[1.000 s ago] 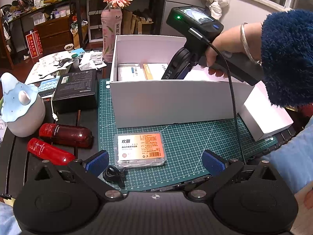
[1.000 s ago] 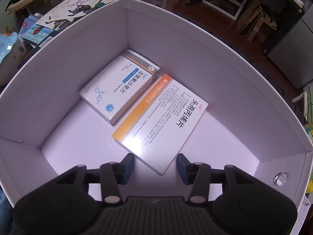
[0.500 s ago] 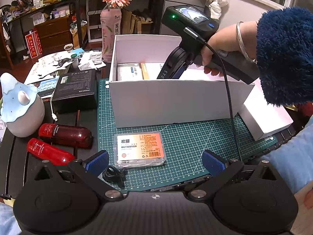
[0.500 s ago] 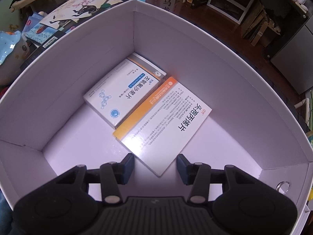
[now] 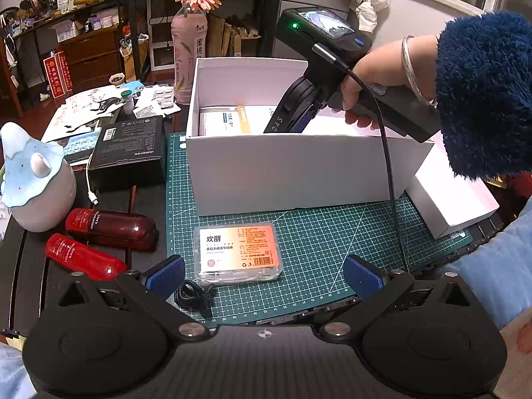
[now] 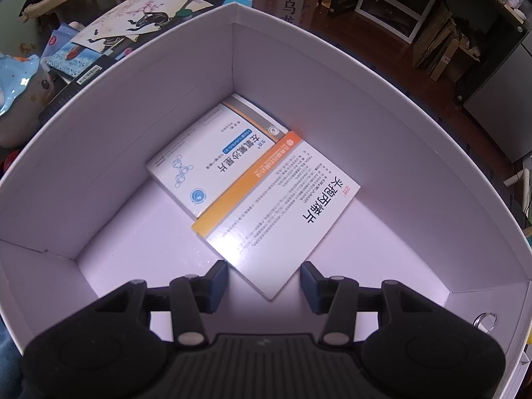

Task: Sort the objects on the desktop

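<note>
Green cutting mat [image 5: 319, 242] holds white box [image 5: 282, 173]; both hand-held grippers [image 5: 262, 274] [image 6: 264, 279] gape, empty.

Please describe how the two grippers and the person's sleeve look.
Both the left gripper and right gripper are black with blue finger pads. The right gripper's handle carries a small screen, a green light and a black cable. The right arm wears a fluffy dark blue sleeve and a silver bangle.

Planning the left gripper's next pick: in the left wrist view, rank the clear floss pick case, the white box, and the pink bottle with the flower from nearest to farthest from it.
1. Clear floss pick case: on the green mat, just ahead between the open jaws of the left gripper.
2. White box: behind the case, mid-mat.
3. Pink bottle: beyond the box's far left corner.
</note>
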`<state>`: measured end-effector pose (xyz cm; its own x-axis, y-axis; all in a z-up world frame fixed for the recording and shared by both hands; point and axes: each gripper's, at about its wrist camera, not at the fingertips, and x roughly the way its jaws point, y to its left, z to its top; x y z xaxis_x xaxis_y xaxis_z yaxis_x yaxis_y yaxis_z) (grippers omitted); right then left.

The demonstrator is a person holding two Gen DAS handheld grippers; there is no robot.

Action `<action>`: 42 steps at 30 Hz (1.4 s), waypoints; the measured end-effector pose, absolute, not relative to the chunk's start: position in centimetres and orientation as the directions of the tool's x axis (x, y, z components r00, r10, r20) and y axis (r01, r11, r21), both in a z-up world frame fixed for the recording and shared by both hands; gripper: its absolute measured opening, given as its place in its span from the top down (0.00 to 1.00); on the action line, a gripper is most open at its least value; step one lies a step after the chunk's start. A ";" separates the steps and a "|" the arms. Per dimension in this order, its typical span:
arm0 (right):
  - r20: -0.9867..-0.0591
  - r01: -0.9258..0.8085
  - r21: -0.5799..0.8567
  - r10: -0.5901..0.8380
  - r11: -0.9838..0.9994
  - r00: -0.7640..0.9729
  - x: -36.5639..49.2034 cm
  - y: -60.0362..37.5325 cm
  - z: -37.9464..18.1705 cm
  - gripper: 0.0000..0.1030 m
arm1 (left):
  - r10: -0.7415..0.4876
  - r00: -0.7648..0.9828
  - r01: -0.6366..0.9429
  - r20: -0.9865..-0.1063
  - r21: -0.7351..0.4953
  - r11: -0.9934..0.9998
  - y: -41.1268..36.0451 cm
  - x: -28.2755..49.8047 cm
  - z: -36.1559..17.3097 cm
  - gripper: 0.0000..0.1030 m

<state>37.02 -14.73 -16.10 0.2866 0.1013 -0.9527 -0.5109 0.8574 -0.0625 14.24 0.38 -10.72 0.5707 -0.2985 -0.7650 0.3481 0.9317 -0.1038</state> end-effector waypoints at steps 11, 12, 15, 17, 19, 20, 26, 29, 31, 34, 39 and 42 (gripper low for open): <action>-0.943 -0.484 -0.025 0.140 0.875 0.302 36.6 -16.2 -14.5 0.54 | -0.294 0.569 0.340 -0.768 -0.105 0.934 0.5 14.5 -10.9 0.00; -0.941 -0.477 -0.021 0.144 0.879 0.308 36.4 -16.5 -14.2 0.54 | -0.293 0.569 0.338 -0.768 -0.106 0.935 0.6 14.5 -10.9 0.00; -0.933 -0.458 -0.011 0.156 0.889 0.325 35.8 -17.5 -13.4 0.54 | -0.290 0.573 0.331 -0.766 -0.107 0.938 0.7 14.4 -10.8 0.00; -0.928 -0.444 0.000 0.166 0.896 0.334 35.6 -18.0 -13.0 0.54 | -0.285 0.576 0.326 -0.766 -0.105 0.940 0.7 14.4 -10.7 0.00; -0.927 -0.434 0.008 0.170 0.901 0.335 35.4 -18.2 -13.1 0.54 | -0.283 0.583 0.324 -0.762 -0.102 0.941 0.7 14.1 -10.5 0.00; -0.929 -0.434 0.004 0.164 0.901 0.332 35.5 -18.0 -13.4 0.54 | -0.284 0.587 0.325 -0.758 -0.101 0.940 0.7 14.0 -10.3 0.00; -0.940 -0.457 -0.021 0.138 0.889 0.313 36.2 -17.3 -15.0 0.54 | -0.269 0.583 0.323 -0.767 -0.084 0.943 0.4 14.3 -10.7 0.00; -0.948 -0.476 -0.029 0.127 0.879 0.292 36.4 -17.0 -15.7 0.54 | -0.278 0.577 0.322 -0.768 -0.099 0.942 0.6 14.5 -10.8 0.00; -0.953 -0.488 -0.026 0.125 0.873 0.275 36.5 -16.7 -16.2 0.54 | -0.276 0.573 0.321 -0.772 -0.098 0.942 0.6 14.5 -10.9 0.00; -0.951 -0.489 -0.021 0.134 0.872 0.279 36.7 -16.4 -16.5 0.55 | -0.279 0.569 0.322 -0.773 -0.103 0.941 0.6 14.6 -11.0 0.00; -0.950 -0.489 -0.020 0.136 0.872 0.281 36.9 -15.9 -17.0 0.55 | -0.285 0.569 0.327 -0.772 -0.106 0.939 0.6 14.6 -10.9 0.00; -0.949 -0.487 -0.027 0.132 0.873 0.288 37.0 -15.7 -17.2 0.55 | -0.288 0.569 0.330 -0.770 -0.106 0.938 0.5 14.5 -10.9 0.00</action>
<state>36.99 -15.67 -17.19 0.2880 0.1315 -0.9486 -0.4870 0.8730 -0.0268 14.50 0.55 -10.86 0.5690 -0.2876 -0.7704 0.3304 0.9379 -0.1061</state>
